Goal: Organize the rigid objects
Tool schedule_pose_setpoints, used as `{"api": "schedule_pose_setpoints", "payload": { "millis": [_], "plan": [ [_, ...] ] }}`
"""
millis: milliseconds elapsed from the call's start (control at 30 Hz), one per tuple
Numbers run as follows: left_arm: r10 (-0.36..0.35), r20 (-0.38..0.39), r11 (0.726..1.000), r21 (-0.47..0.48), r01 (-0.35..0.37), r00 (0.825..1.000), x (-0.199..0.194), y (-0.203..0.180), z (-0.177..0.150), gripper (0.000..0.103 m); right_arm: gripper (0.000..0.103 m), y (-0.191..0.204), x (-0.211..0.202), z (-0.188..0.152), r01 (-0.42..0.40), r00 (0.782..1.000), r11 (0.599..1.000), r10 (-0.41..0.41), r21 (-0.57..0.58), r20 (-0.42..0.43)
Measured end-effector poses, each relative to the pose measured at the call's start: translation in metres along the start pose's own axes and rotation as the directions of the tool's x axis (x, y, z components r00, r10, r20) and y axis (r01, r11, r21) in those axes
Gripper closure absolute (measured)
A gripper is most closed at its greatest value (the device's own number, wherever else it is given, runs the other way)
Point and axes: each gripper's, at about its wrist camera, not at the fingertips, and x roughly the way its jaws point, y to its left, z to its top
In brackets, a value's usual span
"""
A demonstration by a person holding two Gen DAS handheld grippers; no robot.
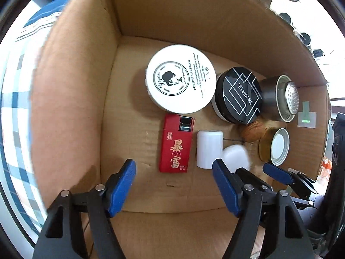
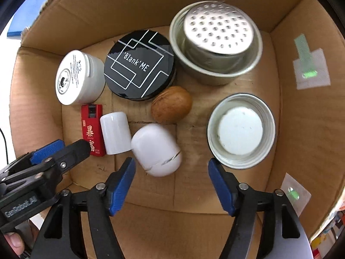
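Both my grippers point steeply down into cardboard box (image 2: pixel 38 82). Left gripper (image 1: pixel 173 174): fingers spread, nothing between pads, red lighter (image 1: pixel 175 144) lying on box floor just beyond tips. Right gripper (image 2: pixel 171 173): fingers spread, gripping nothing, white egg-shaped case (image 2: pixel 156 151) lying free near left pad. White cylinder (image 2: pixel 115 132) lies between lighter and case. Walnut (image 2: pixel 171 104) farther in.

The cardboard box (image 1: pixel 183 17) is viewed steeply downward from close above by both wrist cameras; its left side is covered by the left view, its right by the right; the black compact (image 1: pixel 238 95) (image 2: pixel 139 64) and red lighter (image 1: pixel 175 144) (image 2: pixel 92 127) are shared by the 2 views.
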Motion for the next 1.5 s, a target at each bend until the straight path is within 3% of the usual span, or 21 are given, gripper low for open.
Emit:
{"api": "schedule_pose_setpoints", "payload": {
  "millis": [133,267,467,600,767,967,1167,1367,1500],
  "plan": [
    [0.012,0.036,1.000,-0.002,-0.012,0.999,-0.018,-0.002,-0.013,0.026,0.026,-0.002,-0.017,-0.008,0.010,0.999,1.000,-0.009,-0.006,0.033],
    [0.038,0.111,0.999,0.006,-0.039,0.993,-0.046,-0.006,-0.028,0.002,0.019,-0.011,-0.048,-0.029,0.042,0.994,0.999,-0.040,-0.020,0.100],
    [0.080,0.183,0.995,0.046,-0.090,0.980,-0.079,-0.014,-0.043,0.000,0.018,-0.019,-0.081,-0.052,0.087,0.980,0.996,-0.085,-0.005,0.177],
    [0.109,0.245,0.990,0.056,-0.126,0.963,-0.095,-0.021,-0.043,0.000,0.000,-0.020,-0.100,-0.060,0.129,0.966,0.992,-0.128,0.010,0.222],
    [0.119,0.293,0.990,0.042,-0.137,0.949,-0.101,-0.030,-0.044,0.000,0.000,-0.024,-0.136,-0.069,0.157,0.950,0.987,-0.157,0.025,0.271],
    [0.116,0.343,0.990,0.037,-0.137,0.932,-0.121,-0.037,-0.062,0.000,0.000,-0.030,-0.160,-0.087,0.126,0.940,0.991,-0.131,0.037,0.314],
    [0.109,0.429,0.988,0.054,-0.146,0.896,-0.171,-0.054,-0.096,0.000,0.000,-0.028,-0.198,-0.123,0.102,0.926,0.995,-0.102,0.020,0.364],
    [0.091,0.515,0.986,0.075,-0.151,0.852,-0.224,-0.069,-0.138,0.000,0.000,-0.032,-0.259,-0.173,0.114,0.884,0.993,-0.115,0.031,0.452],
    [0.069,0.550,0.986,0.088,-0.141,0.832,-0.250,-0.078,-0.163,0.000,0.000,-0.037,-0.293,-0.205,0.132,0.857,0.990,-0.138,0.048,0.497]
  ]
}}
